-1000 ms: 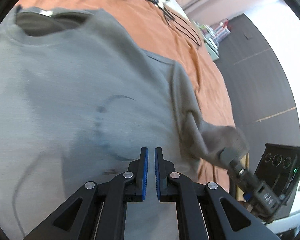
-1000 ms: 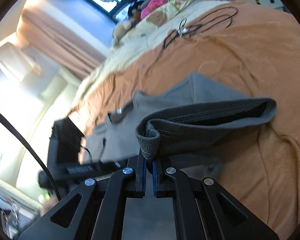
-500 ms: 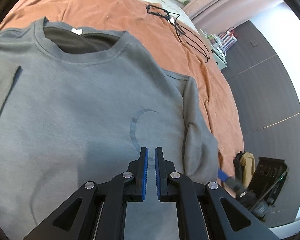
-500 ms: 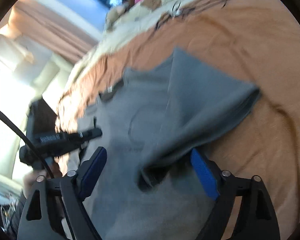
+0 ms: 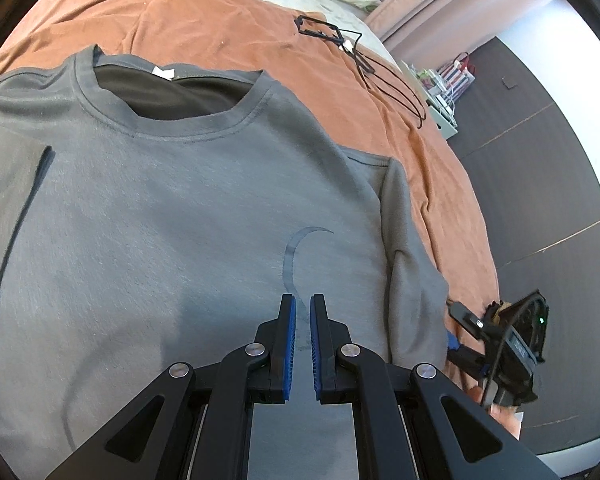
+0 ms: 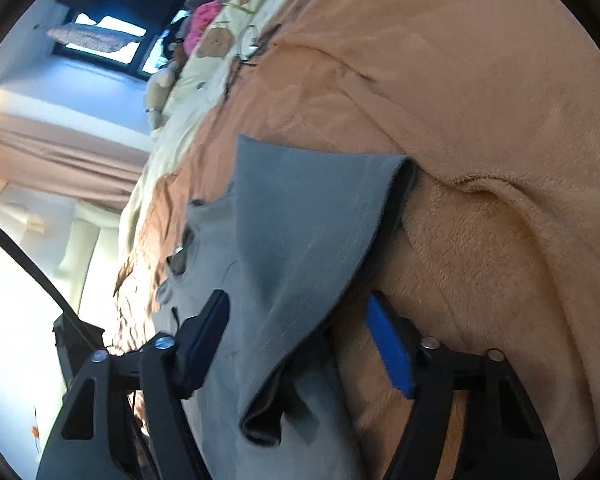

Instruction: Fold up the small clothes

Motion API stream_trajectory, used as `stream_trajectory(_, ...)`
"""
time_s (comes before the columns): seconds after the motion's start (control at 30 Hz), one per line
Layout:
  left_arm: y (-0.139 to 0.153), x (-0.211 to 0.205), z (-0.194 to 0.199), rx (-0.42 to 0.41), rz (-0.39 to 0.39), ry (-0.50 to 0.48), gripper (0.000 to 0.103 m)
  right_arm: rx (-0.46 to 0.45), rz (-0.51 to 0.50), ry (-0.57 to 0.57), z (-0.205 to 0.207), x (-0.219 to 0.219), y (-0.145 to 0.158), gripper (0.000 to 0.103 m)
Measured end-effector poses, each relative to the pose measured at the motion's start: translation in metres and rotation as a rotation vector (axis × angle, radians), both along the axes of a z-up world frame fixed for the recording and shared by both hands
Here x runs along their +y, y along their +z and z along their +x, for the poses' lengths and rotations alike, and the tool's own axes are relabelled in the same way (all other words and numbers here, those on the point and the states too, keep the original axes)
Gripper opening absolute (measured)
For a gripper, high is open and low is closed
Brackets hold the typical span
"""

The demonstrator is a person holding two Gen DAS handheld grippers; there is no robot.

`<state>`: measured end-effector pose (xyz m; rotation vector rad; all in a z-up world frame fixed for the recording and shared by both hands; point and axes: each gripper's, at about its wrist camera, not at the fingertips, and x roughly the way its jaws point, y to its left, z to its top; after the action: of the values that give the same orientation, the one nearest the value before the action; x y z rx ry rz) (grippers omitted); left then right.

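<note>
Since 1 second ago, our right gripper has let go of the sleeve cuff it was pinching, and the sleeve now lies folded over onto the shirt's body. Its 2 jaws stand apart and are closing at this moment, with the sleeve's fold between them but neither blue pad pressing on it. Our left gripper has its jaws together with nothing between them, hovering over the lower chest of the grey T-shirt.

We see the shirt spread face up on the orange blanket, collar away from us and a white label inside the neck. A faint crescent print sits just beyond the left fingertips. In the left view the folded sleeve lies along the shirt's right edge, with the right gripper just beside it. Farther up the blanket lies a black cable.
</note>
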<state>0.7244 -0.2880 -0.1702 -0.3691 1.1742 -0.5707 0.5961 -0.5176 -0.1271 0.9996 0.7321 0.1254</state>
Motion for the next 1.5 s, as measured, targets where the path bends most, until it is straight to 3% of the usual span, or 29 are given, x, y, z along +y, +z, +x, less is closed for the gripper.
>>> stream_trajectory(0.07,0.000,0.002,0.000,-0.002,0.002,-0.003,0.006,0.017,0.008,-0.016,0.009,0.006,-0.003,0.057)
stream_trajectory(0.17,0.002,0.008,0.001,-0.008,-0.002,-0.013,0.006,0.024,-0.029,-0.034,0.014,0.012,0.004,0.034)
stream_trajectory(0.23,0.006,0.016,0.002,-0.023,0.011,-0.003,0.006,0.031,-0.075,-0.024,0.015,0.013,0.014,0.011)
stream_trajectory(0.3,0.008,0.023,0.004,-0.025,-0.003,0.012,0.006,0.015,-0.123,-0.025,0.019,0.020,0.030,0.006)
stream_trajectory(0.43,0.010,0.037,0.004,-0.024,-0.022,0.028,0.006,-0.058,-0.238,0.008,0.025,0.048,0.076,0.005)
stream_trajectory(0.67,0.016,0.054,0.001,-0.036,-0.023,0.038,0.006,-0.110,-0.427,0.091,0.040,0.109,0.128,0.005)
stream_trajectory(0.9,0.014,0.074,0.002,-0.035,-0.028,0.059,0.006,-0.133,-0.519,0.198,0.051,0.161,0.146,0.005)
stream_trajectory(1.1,0.004,0.089,0.004,-0.020,-0.004,0.077,0.006,-0.119,-0.581,0.322,0.066,0.196,0.141,0.006)
stream_trajectory(1.17,0.001,0.093,0.005,-0.013,0.005,0.085,0.006,-0.104,-0.579,0.373,0.074,0.201,0.135,0.010)
stream_trajectory(1.2,0.000,0.094,0.005,-0.010,0.004,0.089,0.006,-0.106,-0.567,0.385,0.075,0.201,0.133,0.024)
stream_trajectory(1.23,0.000,0.095,0.006,-0.009,0.003,0.091,0.006,-0.121,-0.551,0.383,0.075,0.198,0.133,0.050)
stream_trajectory(1.3,0.000,0.093,0.007,-0.011,0.000,0.091,0.006,-0.148,-0.549,0.353,0.073,0.186,0.136,0.079)
stream_trajectory(1.4,-0.001,0.086,0.009,-0.009,0.001,0.083,0.007,-0.164,-0.529,0.318,0.065,0.167,0.135,0.079)
stream_trajectory(1.5,0.001,0.077,0.011,-0.021,0.013,0.071,0.015,-0.146,-0.540,0.267,0.057,0.148,0.132,0.079)
